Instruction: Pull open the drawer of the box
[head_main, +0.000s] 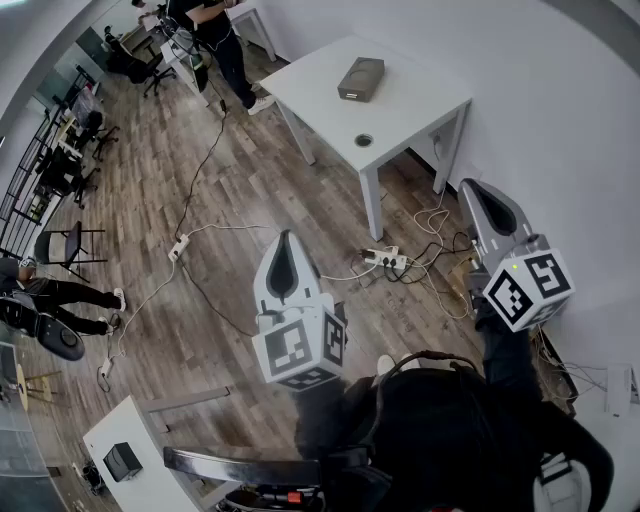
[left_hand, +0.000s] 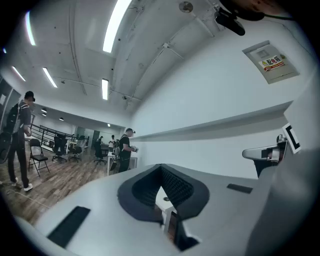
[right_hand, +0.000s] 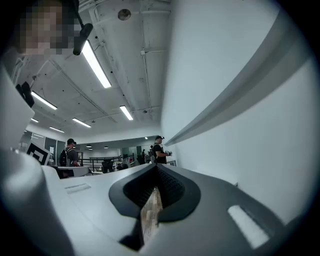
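The wearer's dark clothes (head_main: 450, 430) fill the bottom of the head view. Both grippers are held up in the air over the floor (head_main: 240, 190), touching nothing. The left gripper (head_main: 286, 250) hangs mid-frame with its marker cube (head_main: 300, 348) below it. In its own view the left gripper (left_hand: 161, 172) has its jaws pressed together at the tips, leaving only a thin slit lower down, and nothing is between them. The right gripper (head_main: 480, 200) sits close to the white wall (head_main: 560, 120), with its cube (head_main: 528, 287) nearest the wearer. In the right gripper view, the right gripper (right_hand: 156, 172) is likewise closed and empty, with floor showing through the slit.

Between the two grippers, on the floor, lie a power strip (head_main: 385, 259) and tangled cables (head_main: 435, 275). Beyond them stands a white table (head_main: 420, 100) against the wall, with a round hole (head_main: 364, 140) near its front edge. The box (head_main: 361, 78) rests on the far part of the tabletop, well apart from both grippers; its drawer is too small to make out.

Farther off, a person (head_main: 215, 40) stands by another desk, and a folding chair (head_main: 65, 245) stands at the left
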